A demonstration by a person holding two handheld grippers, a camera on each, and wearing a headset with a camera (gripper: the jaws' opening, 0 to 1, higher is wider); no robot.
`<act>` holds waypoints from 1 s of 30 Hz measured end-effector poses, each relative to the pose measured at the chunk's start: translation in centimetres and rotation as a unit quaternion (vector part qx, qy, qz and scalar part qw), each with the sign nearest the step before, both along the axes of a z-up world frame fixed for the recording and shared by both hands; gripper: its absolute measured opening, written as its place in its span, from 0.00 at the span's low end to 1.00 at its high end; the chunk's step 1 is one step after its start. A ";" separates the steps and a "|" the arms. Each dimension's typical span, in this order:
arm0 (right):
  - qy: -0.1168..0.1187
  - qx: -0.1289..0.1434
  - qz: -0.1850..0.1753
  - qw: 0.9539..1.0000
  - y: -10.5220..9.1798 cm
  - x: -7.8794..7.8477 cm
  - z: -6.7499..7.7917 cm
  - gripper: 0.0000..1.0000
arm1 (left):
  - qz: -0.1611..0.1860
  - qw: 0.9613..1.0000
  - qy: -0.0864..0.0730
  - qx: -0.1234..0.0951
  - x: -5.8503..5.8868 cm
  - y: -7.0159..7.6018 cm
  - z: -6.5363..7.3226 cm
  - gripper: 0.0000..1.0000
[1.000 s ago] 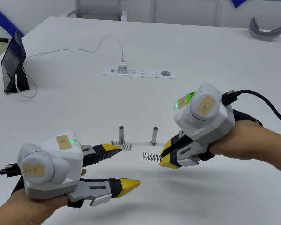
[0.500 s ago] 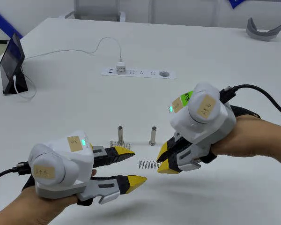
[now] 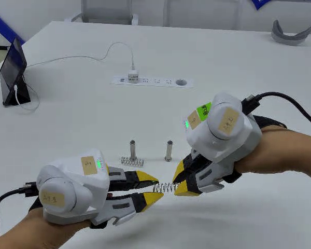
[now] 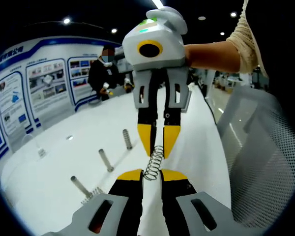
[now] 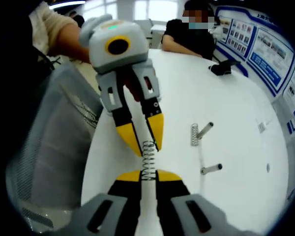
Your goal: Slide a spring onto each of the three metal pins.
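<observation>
Left gripper (image 3: 157, 188) reached spring (image 3: 168, 187) — ends hidden.

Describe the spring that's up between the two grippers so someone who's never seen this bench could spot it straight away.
On the white table, find where the left gripper and right gripper meet tip to tip, nearest the person. The spring runs between their yellow tips. The other spring lies on the table beside a pin, with no gripper touching it.
</observation>
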State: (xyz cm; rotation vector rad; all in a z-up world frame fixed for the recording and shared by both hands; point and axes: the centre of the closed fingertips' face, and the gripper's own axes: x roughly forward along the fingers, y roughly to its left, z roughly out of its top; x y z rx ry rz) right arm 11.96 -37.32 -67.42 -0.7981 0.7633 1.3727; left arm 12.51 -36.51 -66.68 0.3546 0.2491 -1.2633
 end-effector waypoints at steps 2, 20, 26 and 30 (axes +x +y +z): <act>0.000 0.000 0.001 1.000 0.0 0.0 0.2 0.12 | -0.001 1.000 -0.001 0.001 0.0 0.0 0.0 0.13; -0.017 0.024 0.011 0.999 1.6 -0.4 3.6 0.12 | -0.008 1.000 -0.005 0.001 -0.2 -0.2 0.2 0.11; -0.023 0.032 0.016 0.999 2.4 -0.5 4.1 0.12 | -0.008 1.000 -0.005 0.000 -0.3 -0.2 0.2 0.11; -0.024 0.039 0.014 0.999 2.8 -0.3 4.3 0.12 | -0.006 1.000 -0.004 -0.001 -0.3 -0.3 0.3 0.11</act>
